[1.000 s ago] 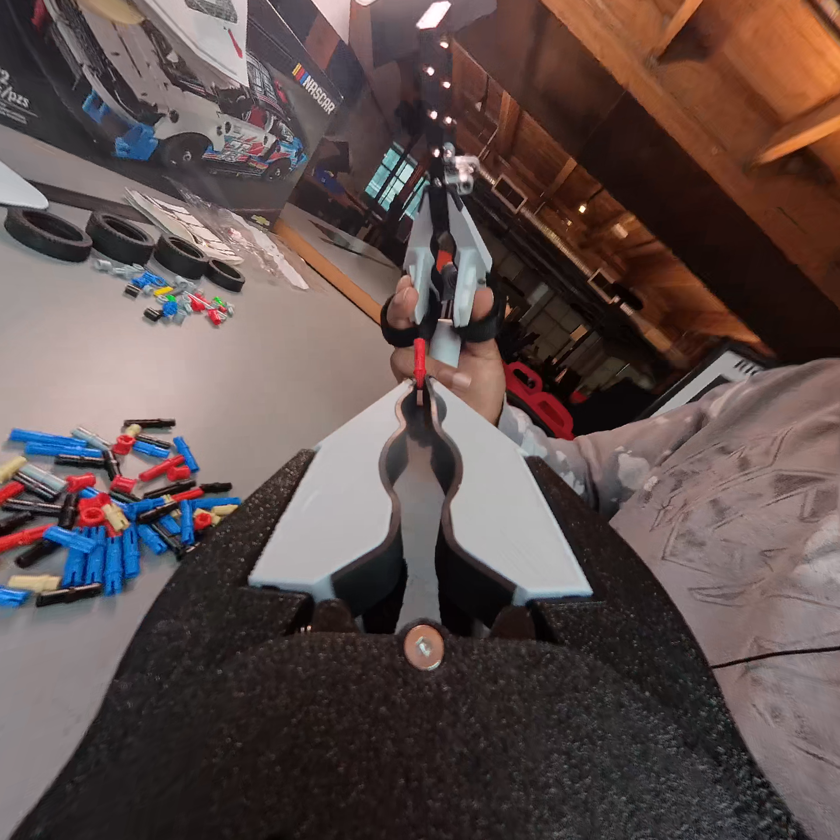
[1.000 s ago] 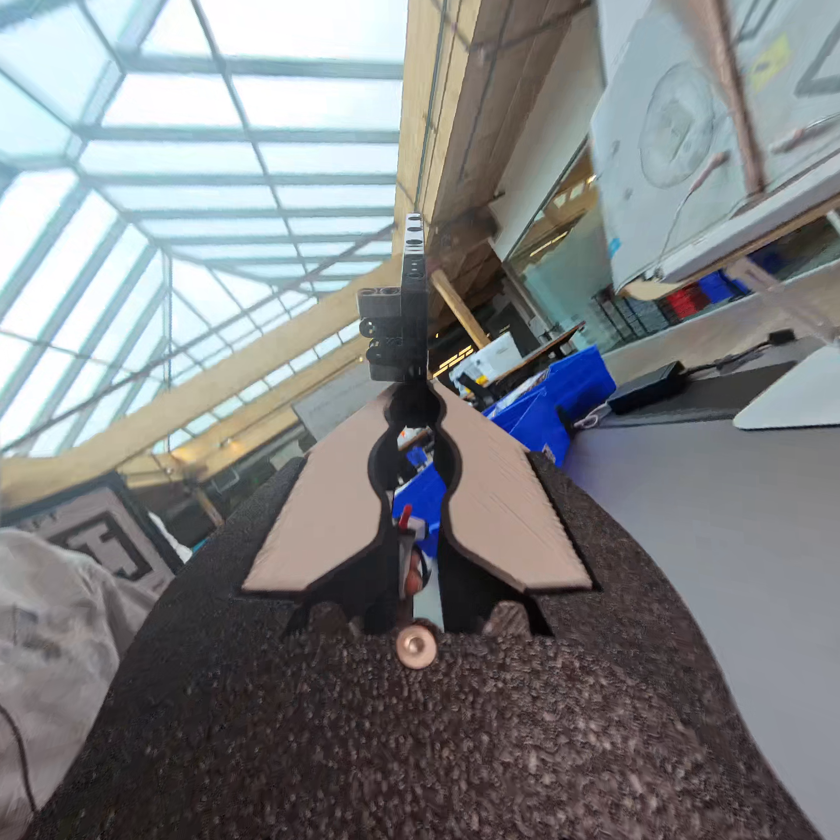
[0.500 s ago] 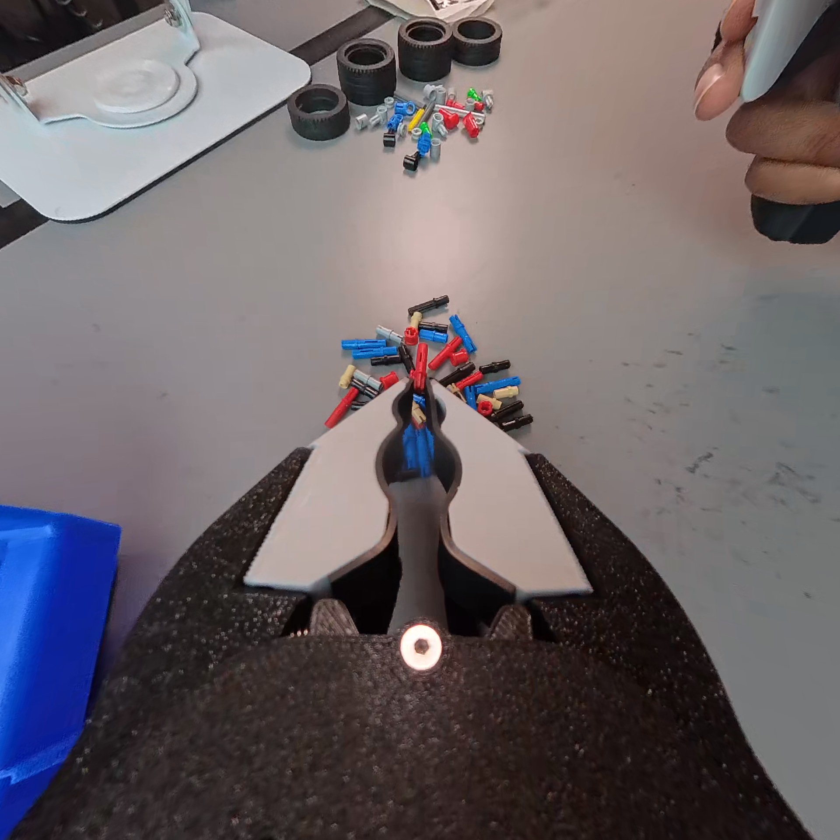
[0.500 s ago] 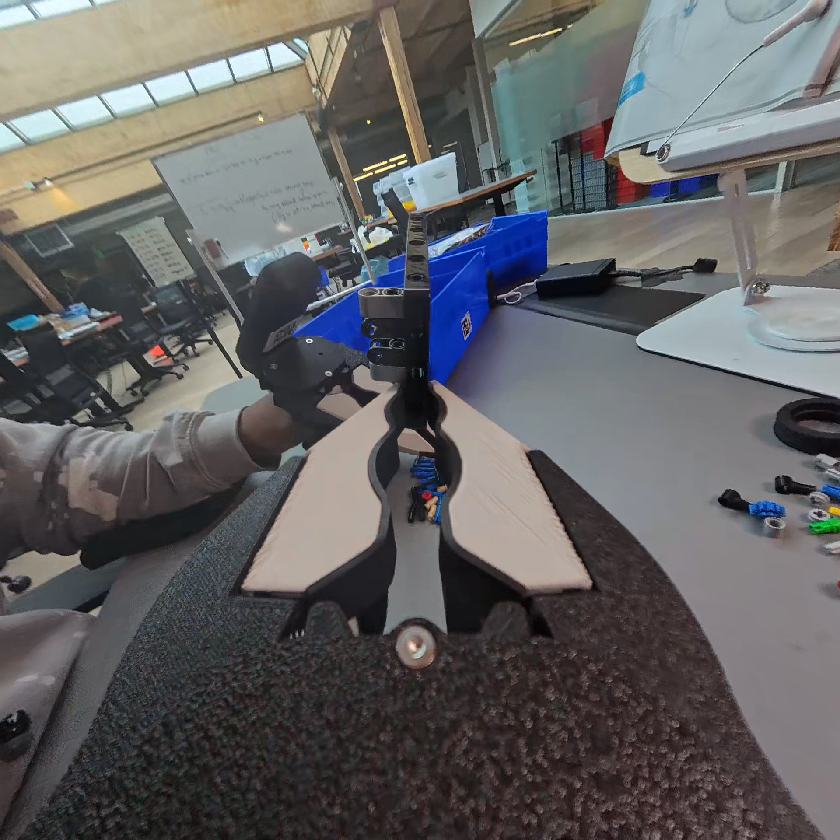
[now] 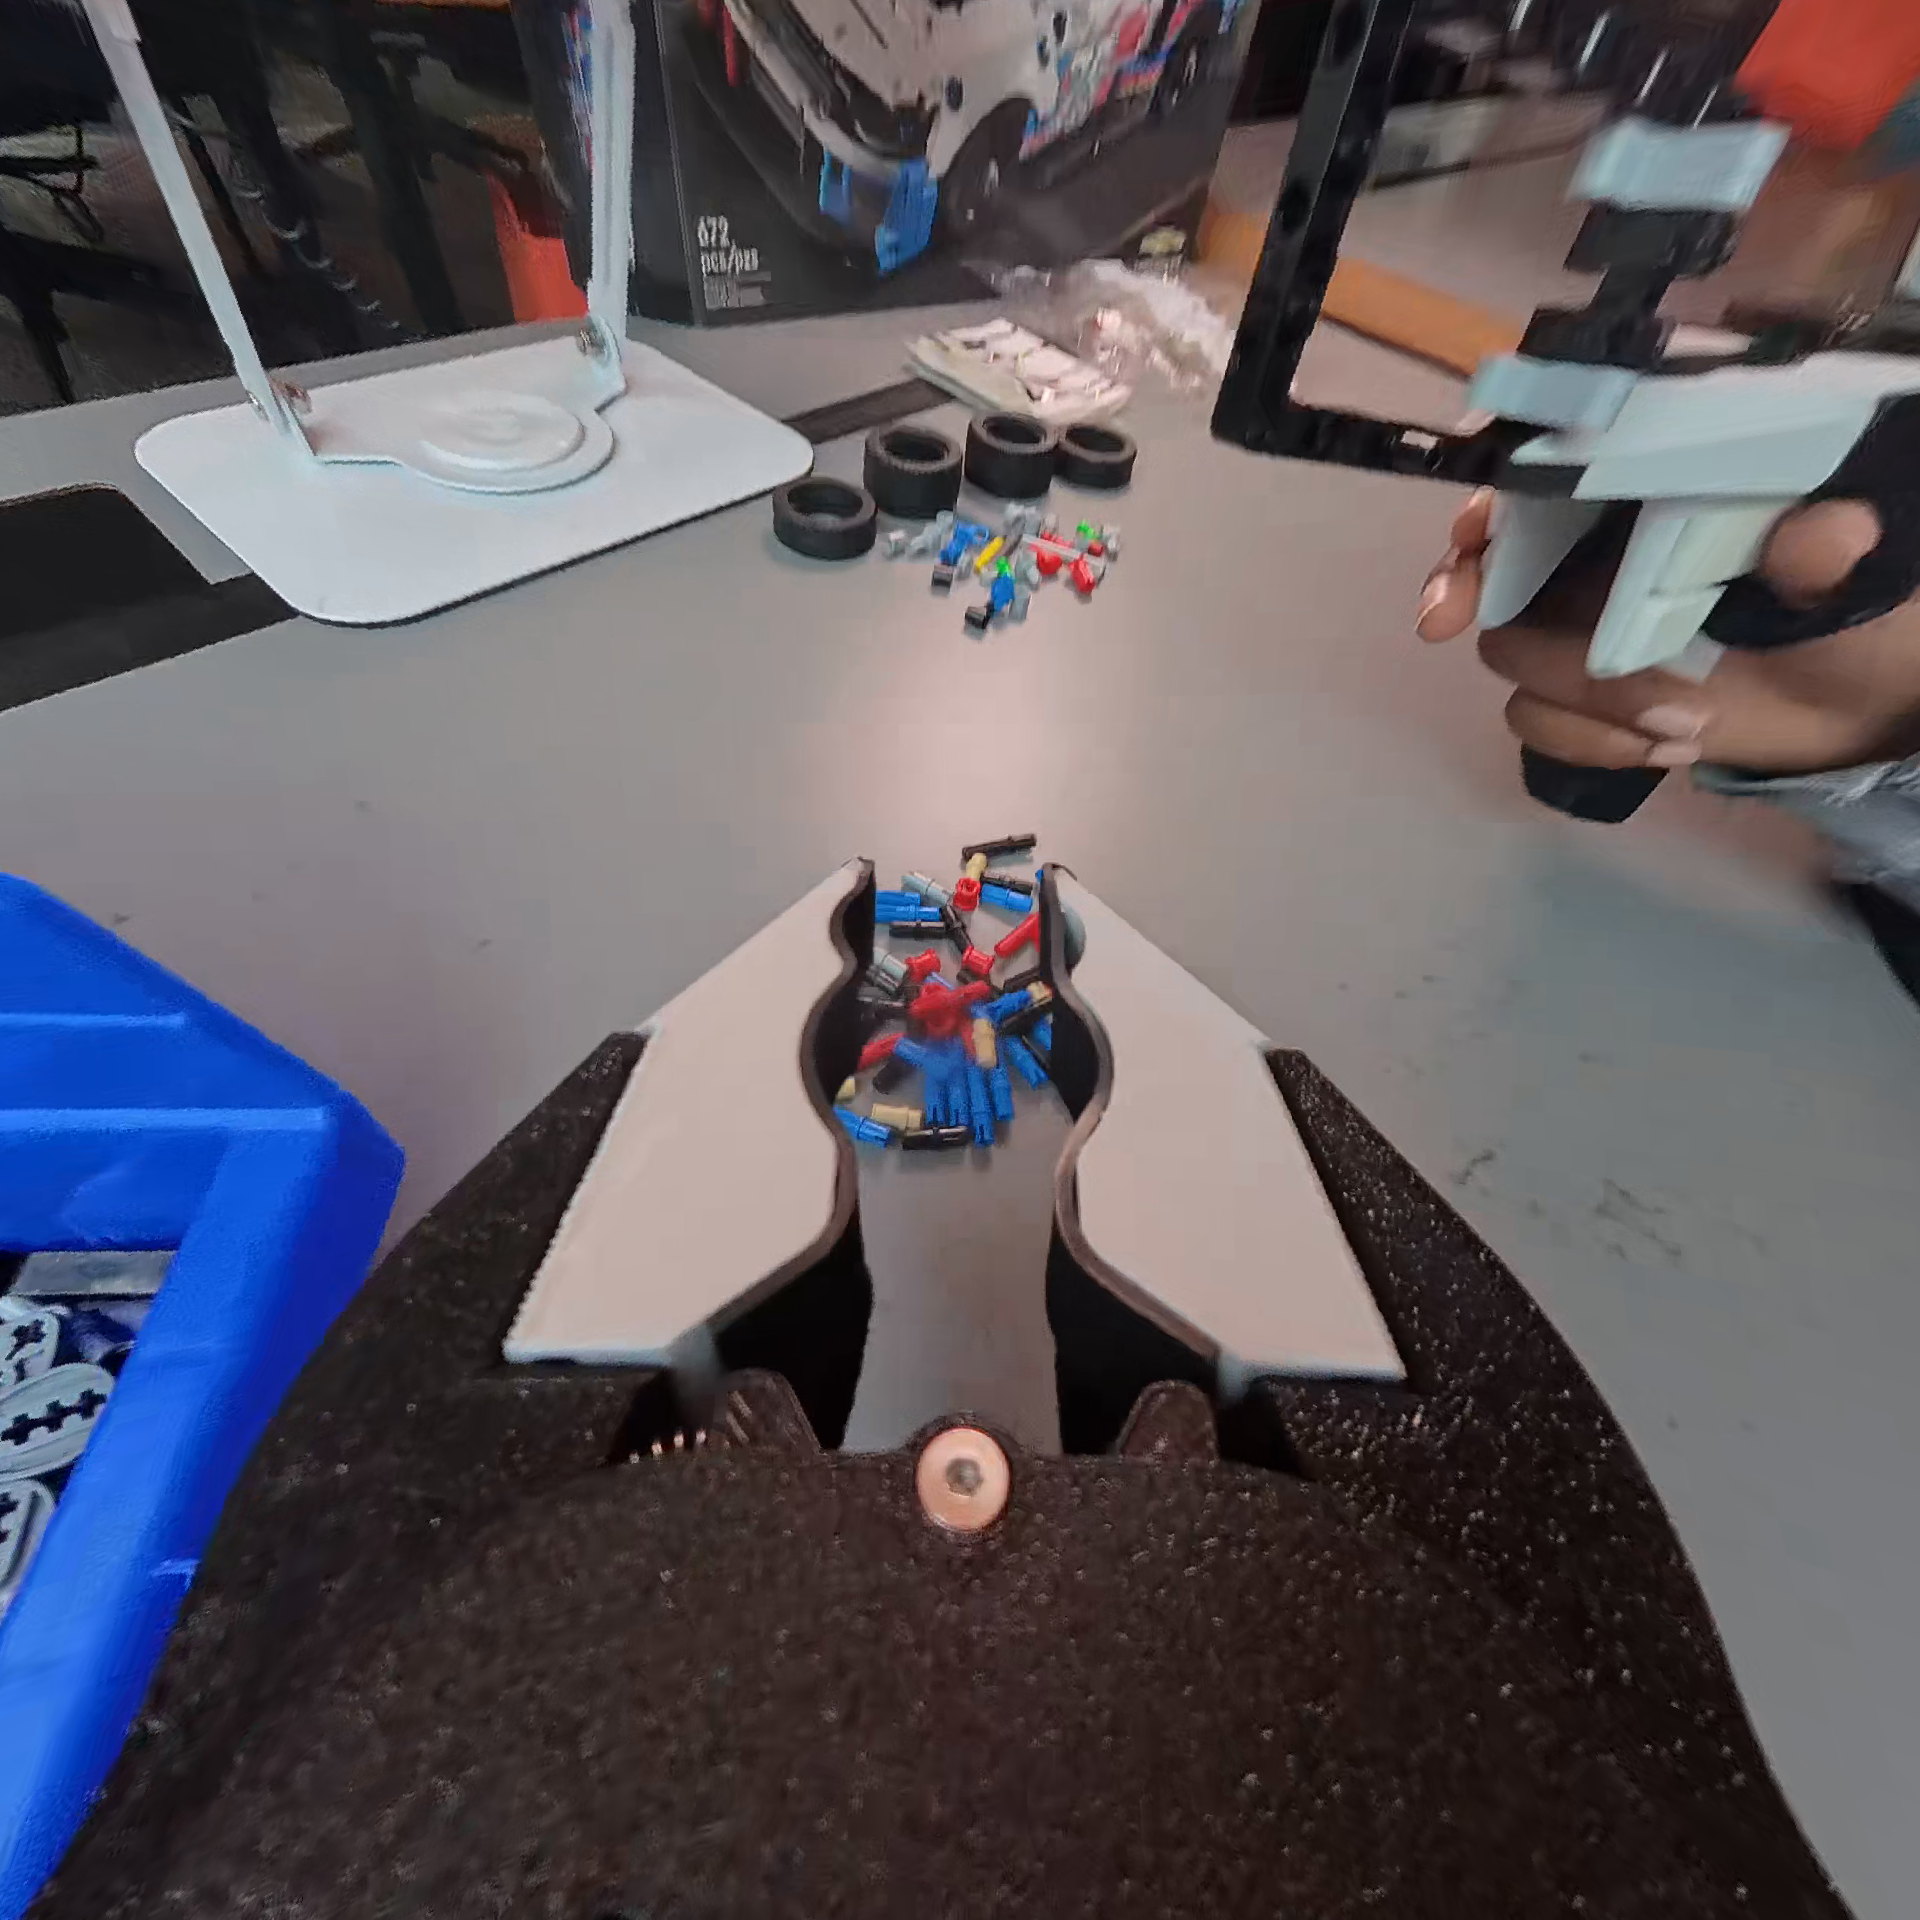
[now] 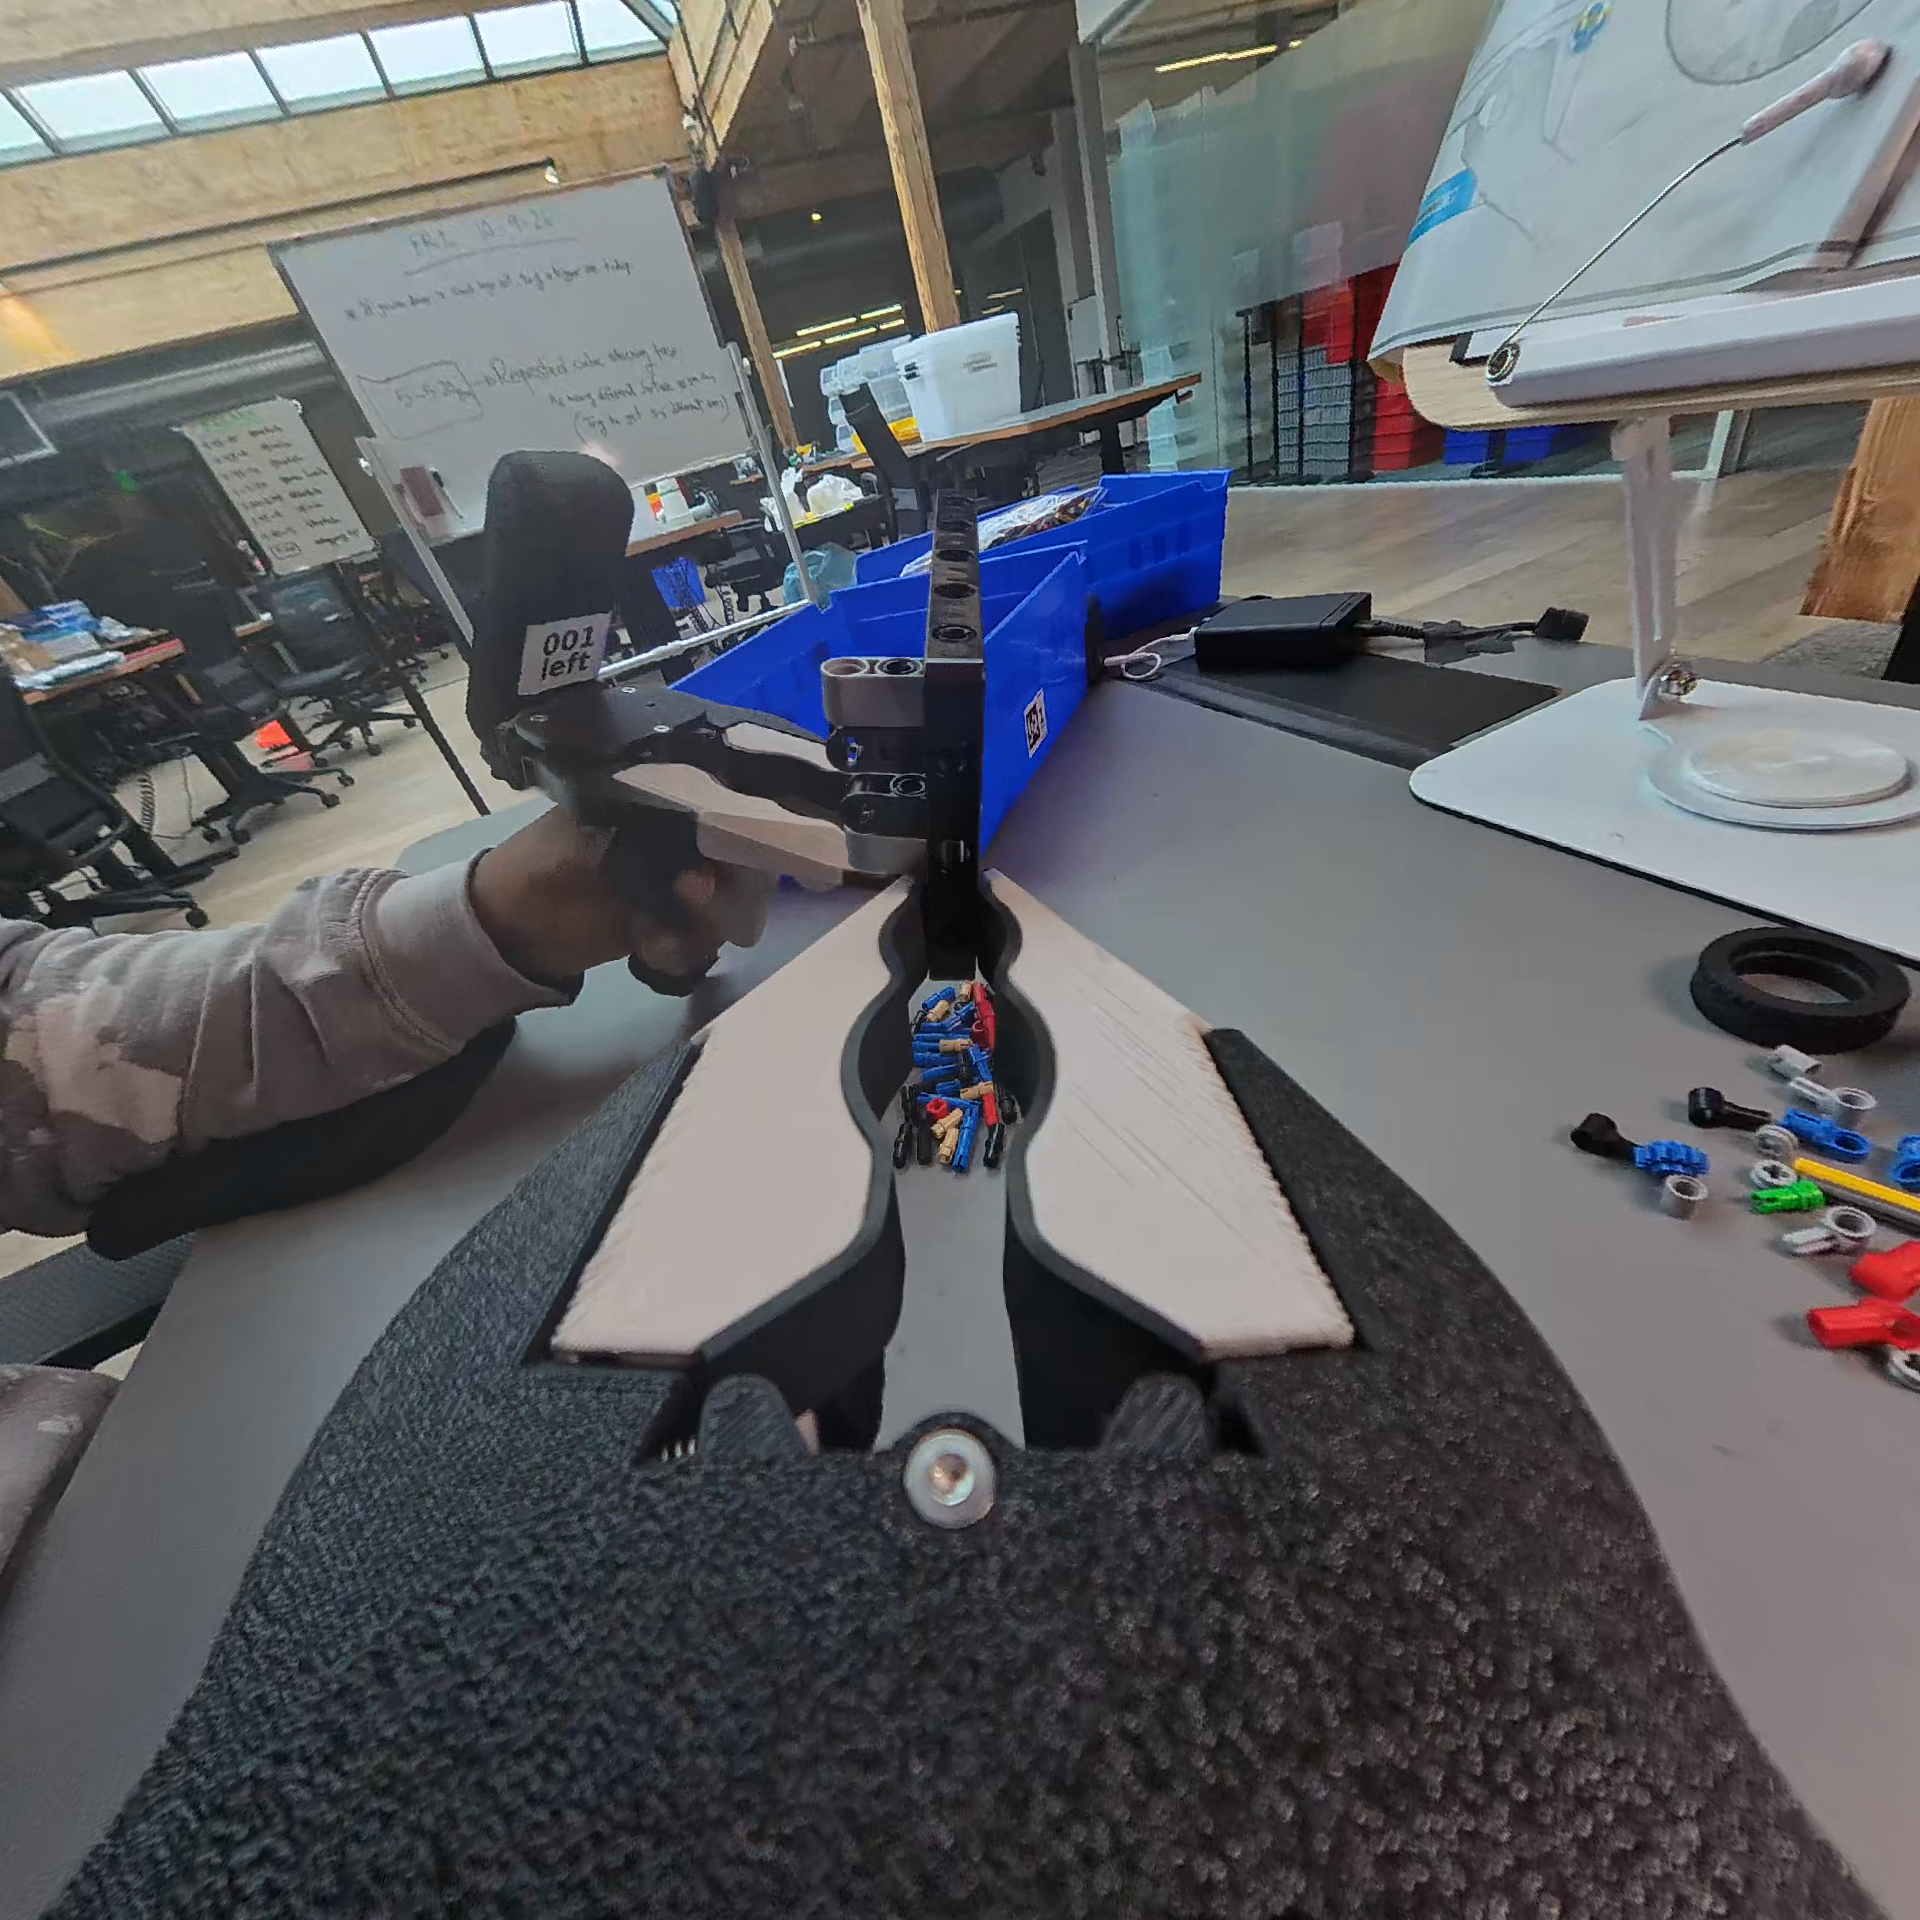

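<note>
A heap of blue, red, black and tan pins [image 5: 951,1023] lies on the plain grey table [image 5: 582,790], near black tyres [image 5: 914,473], a bright blue bin [image 5: 156,1122], and a black beam frame [image 6: 954,727] with grey connectors.

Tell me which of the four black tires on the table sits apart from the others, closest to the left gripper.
The tire at the left end, lying flat beside the white stand base. The other three tires line up in a touching row behind it.
</note>
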A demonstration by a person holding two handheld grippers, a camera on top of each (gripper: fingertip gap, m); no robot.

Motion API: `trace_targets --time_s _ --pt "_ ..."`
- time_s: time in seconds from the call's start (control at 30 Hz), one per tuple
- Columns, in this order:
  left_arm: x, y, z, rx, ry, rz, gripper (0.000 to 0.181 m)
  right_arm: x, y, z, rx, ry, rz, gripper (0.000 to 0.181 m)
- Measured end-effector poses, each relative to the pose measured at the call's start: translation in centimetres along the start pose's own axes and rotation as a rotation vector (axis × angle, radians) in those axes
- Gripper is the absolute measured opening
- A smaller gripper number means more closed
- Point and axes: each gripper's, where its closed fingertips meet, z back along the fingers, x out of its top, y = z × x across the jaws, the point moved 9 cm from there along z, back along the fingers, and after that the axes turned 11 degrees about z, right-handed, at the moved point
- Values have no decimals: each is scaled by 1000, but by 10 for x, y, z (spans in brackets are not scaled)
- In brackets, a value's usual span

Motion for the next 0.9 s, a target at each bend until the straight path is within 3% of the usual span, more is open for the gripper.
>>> trace_targets --time_s 0.03,0.13,0.23,0.3,0.43,0.47,0.57,0.67,0.73,0.9 --pt "4 2 6 -29 -53 37 35 0 -1 1 -8 -6 -6 8" --pt "14 7 22 -102 -201 120 48 2 -5 4 -18 -25 -30 8" --pt "19 9 31 -128 -259 122 54 3 -8 8 -11 -46 -57 8" --pt "19 8 34 -133 -258 101 45 3 -8 10 8 -58 -69 8" --pt "14 2 31 -204 -210 92 1 3 -2 9 128 -52 -81 8" --pt "12 -1 29 -232 -203 98 0 2 1 8 163 -43 -89 8" --pt "9 -14 24 -382 -185 115 2 -3 11 3 303 5 -148 8" --pt "8 -30 19 -574 -147 197 31 -8 19 -1 421 27 -256 8" --pt "5 -39 15 -663 -116 245 37 -11 24 -4 483 61 -292 8" --pt "-4 -60 5 -704 -4 207 26 -21 34 -11 494 147 -235 8"
